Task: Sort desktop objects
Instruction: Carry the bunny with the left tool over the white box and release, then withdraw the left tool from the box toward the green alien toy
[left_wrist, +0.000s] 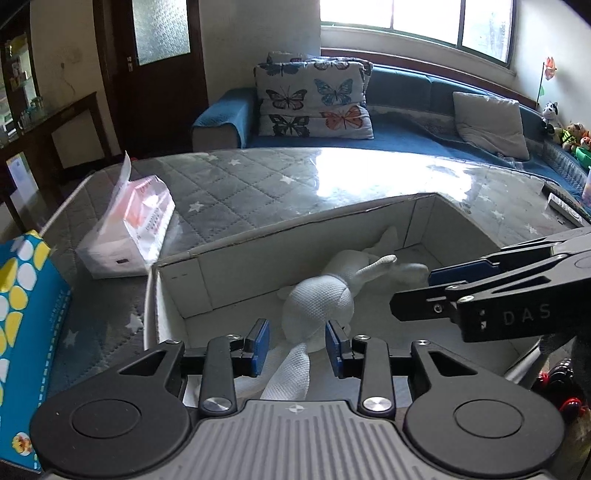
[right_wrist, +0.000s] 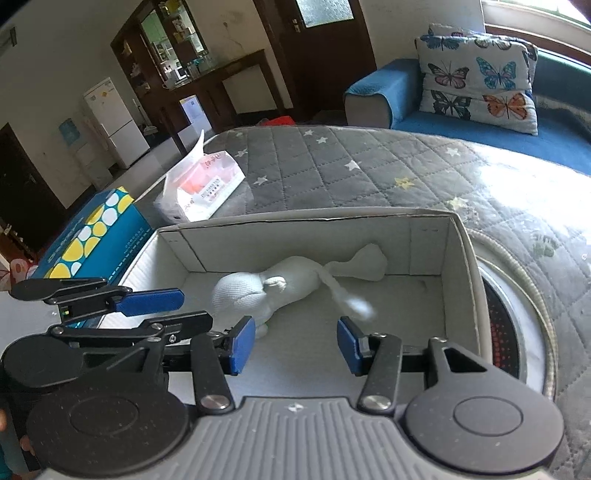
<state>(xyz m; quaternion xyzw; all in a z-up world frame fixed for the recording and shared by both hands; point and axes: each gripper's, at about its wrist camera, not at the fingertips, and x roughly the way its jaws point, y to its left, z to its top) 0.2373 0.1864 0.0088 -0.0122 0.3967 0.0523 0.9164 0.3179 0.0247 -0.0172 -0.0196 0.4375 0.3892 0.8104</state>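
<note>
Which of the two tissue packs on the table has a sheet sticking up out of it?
The white soft pack with pink print, farther along the table, has a sheet standing up from its top. The blue box with yellow and white dots shows none.

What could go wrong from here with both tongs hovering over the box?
1. The left tongs stand open astride a limb of the white plush toy; shutting could lift it back out of the cardboard box.
2. The right tongs are close beside them, so they might collide.
</note>
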